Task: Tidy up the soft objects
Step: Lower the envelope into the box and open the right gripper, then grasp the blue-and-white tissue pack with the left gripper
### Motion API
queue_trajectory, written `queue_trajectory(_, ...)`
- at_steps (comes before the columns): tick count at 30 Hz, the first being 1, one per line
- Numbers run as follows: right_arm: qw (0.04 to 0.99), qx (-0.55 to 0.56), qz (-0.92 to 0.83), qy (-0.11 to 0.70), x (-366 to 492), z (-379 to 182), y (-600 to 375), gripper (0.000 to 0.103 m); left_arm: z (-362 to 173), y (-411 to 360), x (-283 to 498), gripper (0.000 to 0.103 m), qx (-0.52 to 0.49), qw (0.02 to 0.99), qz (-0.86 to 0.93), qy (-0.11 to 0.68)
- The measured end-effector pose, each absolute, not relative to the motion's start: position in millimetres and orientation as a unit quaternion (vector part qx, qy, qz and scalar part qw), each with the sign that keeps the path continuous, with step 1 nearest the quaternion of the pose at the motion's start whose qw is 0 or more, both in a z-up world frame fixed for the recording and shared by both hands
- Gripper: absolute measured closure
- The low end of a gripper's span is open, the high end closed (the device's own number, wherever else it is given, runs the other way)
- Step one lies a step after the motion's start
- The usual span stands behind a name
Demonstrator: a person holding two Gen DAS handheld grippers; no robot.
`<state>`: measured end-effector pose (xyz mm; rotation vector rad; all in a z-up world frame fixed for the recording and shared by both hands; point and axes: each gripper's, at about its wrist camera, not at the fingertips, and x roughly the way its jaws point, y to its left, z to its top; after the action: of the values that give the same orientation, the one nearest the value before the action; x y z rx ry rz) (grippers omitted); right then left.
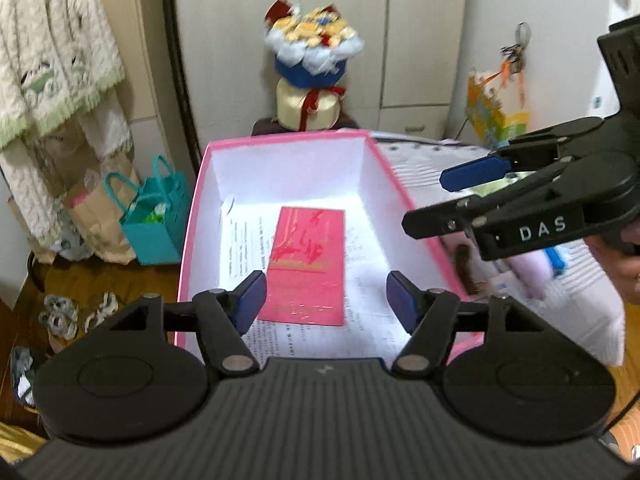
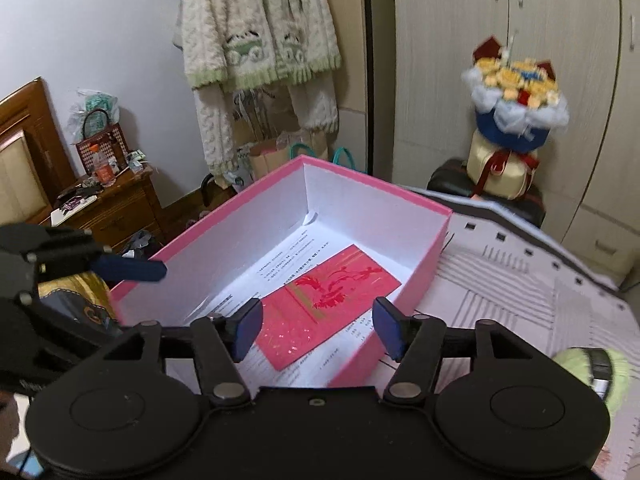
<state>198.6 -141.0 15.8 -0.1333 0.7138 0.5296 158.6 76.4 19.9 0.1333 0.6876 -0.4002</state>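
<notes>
A pink box (image 1: 191, 216) (image 2: 435, 249) with a white inside stands open on a patterned bedspread (image 2: 520, 280). On its floor a red envelope (image 1: 308, 264) (image 2: 332, 300) lies on printed sheets. My left gripper (image 1: 326, 286) hangs over the box's near end, open, with nothing between its pads. My right gripper (image 2: 318, 314) is open over the box too and holds nothing; in the left wrist view the right gripper (image 1: 440, 200) reaches in from the right. A pale green soft roll (image 2: 592, 364) lies on the bedspread at the right. A pale purple soft thing (image 1: 528, 272) lies under the right gripper.
A flower bouquet (image 1: 312, 56) (image 2: 516, 108) stands on a dark stool beyond the box, before white cupboards. A teal gift bag (image 1: 156, 216) sits on the floor under a hanging knit garment (image 2: 260, 40). A cluttered wooden nightstand (image 2: 108, 208) is far left.
</notes>
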Motion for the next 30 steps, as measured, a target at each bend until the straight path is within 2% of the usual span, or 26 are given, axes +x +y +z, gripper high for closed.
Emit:
queue_trajectory(4, 0.905, -0.072, 0.262, 0.328, 166.5, 28.1, -152.7, 0.031, 35.9, 71.4, 126.7, 0.025, 0.073, 0.921, -0.223, 0.311)
queue_trajectory(15, 0.914, -0.098, 0.253, 0.301, 96.7, 35.5, -198.3, 0.027, 59.1, 53.8, 65.4, 0.006, 0.094, 0.926, -0.247, 0.268)
queue_trajectory(17, 0.917, -0.094, 0.247, 0.297, 83.9, 34.2, -209.5, 0.019, 59.7, 48.0, 55.6, 0.005, 0.099, 0.926, -0.250, 0.265)
queue_trajectory(19, 0.922, -0.092, 0.241, 0.290, 71.0, 31.6, -221.1, 0.016, 57.4, 41.1, 47.2, 0.004, 0.103, 0.925, -0.255, 0.263)
queue_trajectory(30, 0.934, -0.084, 0.192, 0.290, 17.1, 0.1, -267.9, 0.013, 26.0, -10.7, 24.4, 0.003, 0.121, 0.893, -0.314, 0.299)
